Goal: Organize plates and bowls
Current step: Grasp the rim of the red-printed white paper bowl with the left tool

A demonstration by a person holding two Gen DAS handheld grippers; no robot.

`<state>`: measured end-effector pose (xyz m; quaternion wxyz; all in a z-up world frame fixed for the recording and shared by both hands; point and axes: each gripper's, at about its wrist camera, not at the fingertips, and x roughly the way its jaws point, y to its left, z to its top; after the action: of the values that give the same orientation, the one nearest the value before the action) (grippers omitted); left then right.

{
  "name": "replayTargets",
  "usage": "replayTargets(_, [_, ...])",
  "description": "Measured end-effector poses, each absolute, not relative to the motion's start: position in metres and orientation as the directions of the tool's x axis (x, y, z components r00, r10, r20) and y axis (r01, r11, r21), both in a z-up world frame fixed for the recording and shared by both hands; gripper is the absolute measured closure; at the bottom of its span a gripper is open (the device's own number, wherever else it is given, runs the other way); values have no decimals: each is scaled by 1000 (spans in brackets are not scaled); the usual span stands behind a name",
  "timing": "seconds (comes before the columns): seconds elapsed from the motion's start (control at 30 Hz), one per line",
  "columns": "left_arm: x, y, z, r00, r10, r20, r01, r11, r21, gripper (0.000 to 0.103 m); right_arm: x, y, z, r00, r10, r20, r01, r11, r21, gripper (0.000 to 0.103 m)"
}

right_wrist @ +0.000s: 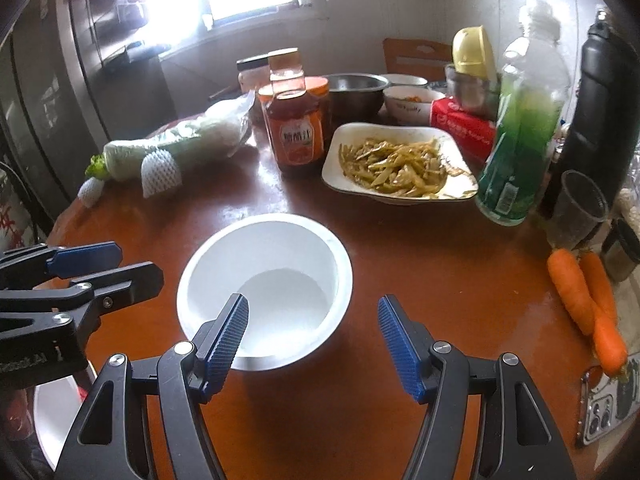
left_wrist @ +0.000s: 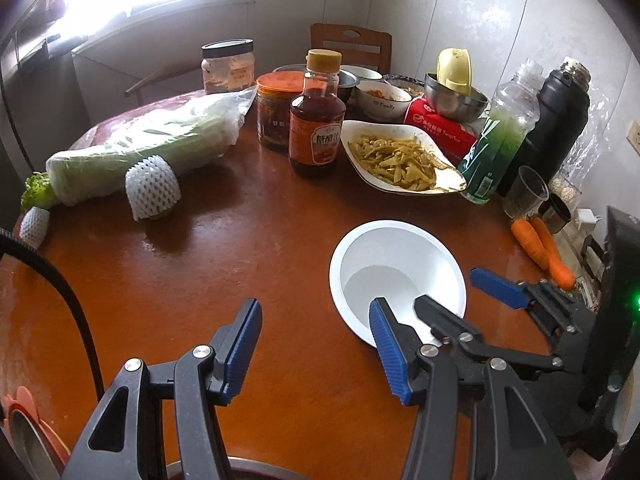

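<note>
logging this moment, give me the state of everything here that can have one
white bowl: empty, upright on the table
white plate: holds yellowish food strips
sauce bottle: capped, upright
green drink bottle: upright, partly full, cap not clear
orange-lid jar: lidded
black-lid jar: lidded
clear plastic cup: empty
left gripper: open, nothing held
right gripper: open, nothing held

Phone (right_wrist: 604,404) cut off by the picture's edge
</note>
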<state>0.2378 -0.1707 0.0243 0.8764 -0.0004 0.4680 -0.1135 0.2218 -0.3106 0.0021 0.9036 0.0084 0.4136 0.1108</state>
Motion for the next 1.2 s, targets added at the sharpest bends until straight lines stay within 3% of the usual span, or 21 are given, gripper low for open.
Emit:
replayTargets(0.07, [240, -170, 21, 528, -201, -825, 197, 974, -111, 47, 225, -307, -2, 623, 215, -752, -208, 972, 106, 39])
replayTargets(0.7, [251, -161, 0, 472, -142, -870, 148, 986, -80, 47, 208, -269, -9, 557, 354, -752, -355, 919, 169, 52])
replayTargets(0.77, [250, -159, -5, 456, -123, -881, 144, 987, -63, 51, 206, -265, -10, 552, 355, -755, -361, 917, 167, 53])
replayTargets(0.9, [245, -157, -13, 433, -124, -893, 161, 985, -59, 77, 200, -260, -11, 552, 359, -752, -367, 915, 168, 58])
replayTargets(1.2, [233, -146, -5, 454, -150, -878, 163, 983, -83, 81, 194, -257, -8, 559, 351, -751, -358, 919, 164, 66])
